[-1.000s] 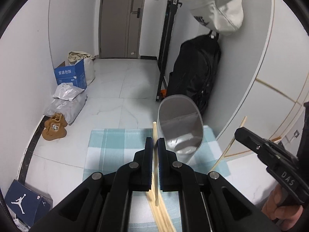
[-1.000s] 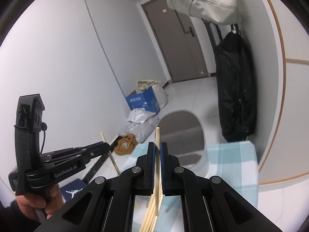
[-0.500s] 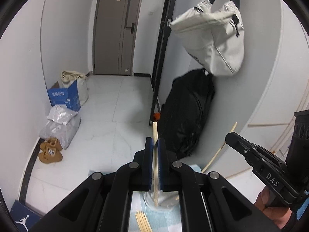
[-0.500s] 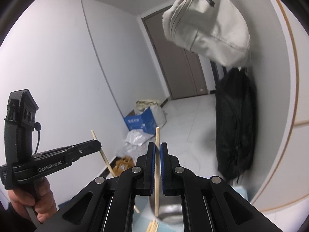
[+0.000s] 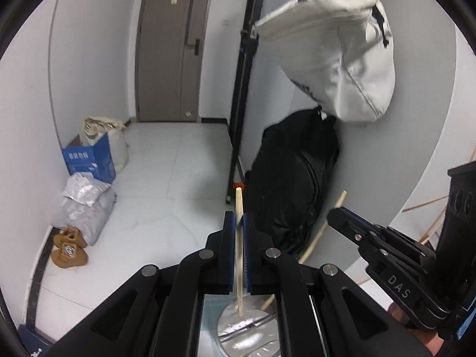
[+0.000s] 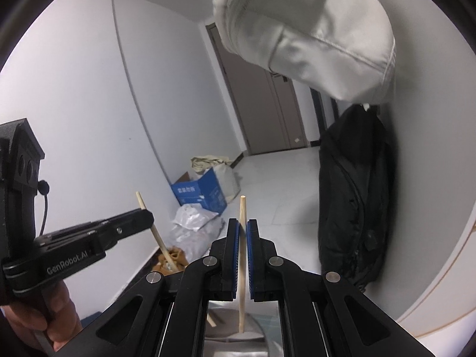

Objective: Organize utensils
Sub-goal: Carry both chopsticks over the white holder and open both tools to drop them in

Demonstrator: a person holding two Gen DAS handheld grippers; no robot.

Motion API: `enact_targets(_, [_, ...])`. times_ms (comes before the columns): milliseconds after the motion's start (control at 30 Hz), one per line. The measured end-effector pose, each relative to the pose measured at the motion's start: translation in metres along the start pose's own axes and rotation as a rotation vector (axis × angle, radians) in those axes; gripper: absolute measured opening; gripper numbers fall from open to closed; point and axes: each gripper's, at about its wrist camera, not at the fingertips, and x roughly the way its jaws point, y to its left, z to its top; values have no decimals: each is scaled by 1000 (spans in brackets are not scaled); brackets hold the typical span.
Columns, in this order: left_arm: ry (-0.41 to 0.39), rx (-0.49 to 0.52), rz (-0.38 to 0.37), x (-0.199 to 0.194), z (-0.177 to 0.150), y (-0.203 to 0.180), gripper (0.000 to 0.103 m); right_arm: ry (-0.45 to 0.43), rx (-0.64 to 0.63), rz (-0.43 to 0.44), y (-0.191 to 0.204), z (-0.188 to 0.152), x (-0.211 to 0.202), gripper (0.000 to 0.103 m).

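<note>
Left gripper (image 5: 239,223) pinching one wooden chopstick (image 5: 239,238) at frame centre, tip hanging over the metal cup (image 5: 247,333) at bottom centre. Right gripper (image 6: 243,229) clamped on a second chopstick (image 6: 242,253), likewise centred above the cup's rim.

The left gripper (image 5: 238,229) pinches a chopstick (image 5: 239,255) upright above a metal cup (image 5: 247,331). At right, the right gripper (image 5: 334,217) clamps another chopstick (image 5: 319,232) slanted. Behind: a black bag (image 5: 294,184) and white bag (image 5: 336,56).
</note>
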Motion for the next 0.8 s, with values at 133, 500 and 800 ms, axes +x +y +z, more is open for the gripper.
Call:
enact_targets(133, [9,11,-14,11,-7,1,1,21,-17,13,-4,-11,12,4])
enact_targets(500, [157,-9,-117,41,-20,15,2,164,31,84,-11,-48,44,6])
enact_targets(800, [119,-89,-98,19,-19,31,45,174,149,117,-31,-53,26,28])
